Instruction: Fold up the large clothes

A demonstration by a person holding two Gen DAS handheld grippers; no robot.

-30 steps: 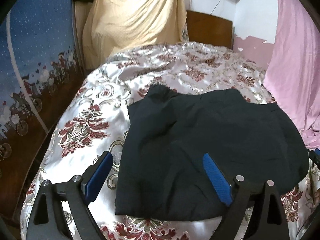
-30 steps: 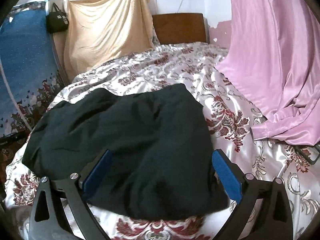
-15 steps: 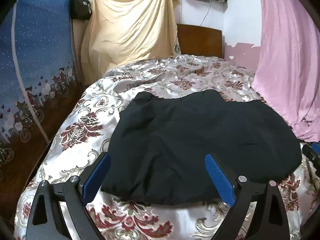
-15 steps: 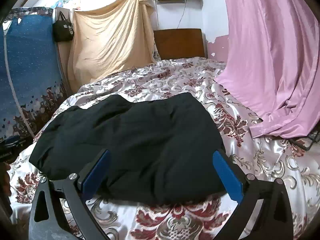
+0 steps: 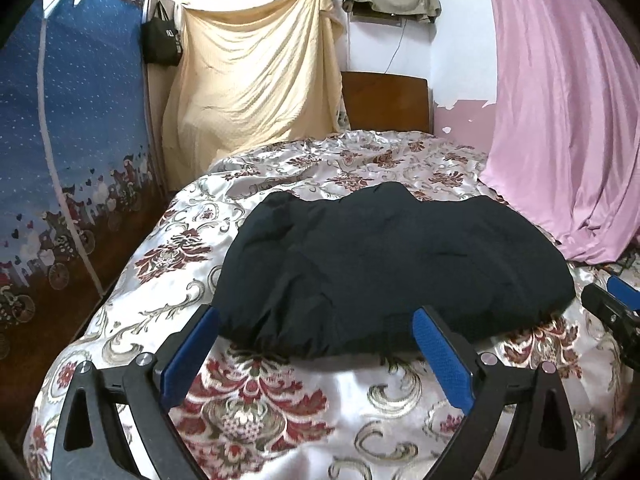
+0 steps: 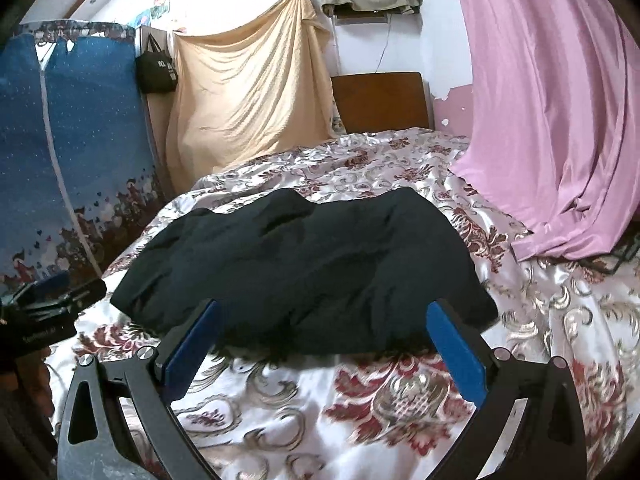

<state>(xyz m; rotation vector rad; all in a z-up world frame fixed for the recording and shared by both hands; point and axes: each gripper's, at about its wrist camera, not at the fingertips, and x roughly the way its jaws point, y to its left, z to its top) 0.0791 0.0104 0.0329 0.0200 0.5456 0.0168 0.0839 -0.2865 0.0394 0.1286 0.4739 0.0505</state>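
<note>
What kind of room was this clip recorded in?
Most likely a home bedroom: a bed with a floral satin bedspread and a wooden headboard, with a pink curtain hanging beside it. A folded dark garment lies on the bed.

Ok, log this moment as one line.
left gripper: opening, empty | right gripper: open, empty | folded dark navy fabric garment: lying on floral satin bedspread

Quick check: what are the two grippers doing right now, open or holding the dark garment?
Left gripper: fingers opening, nothing between them; the dark garment lies just ahead on the bed.
Right gripper: open, holding nothing.
</note>
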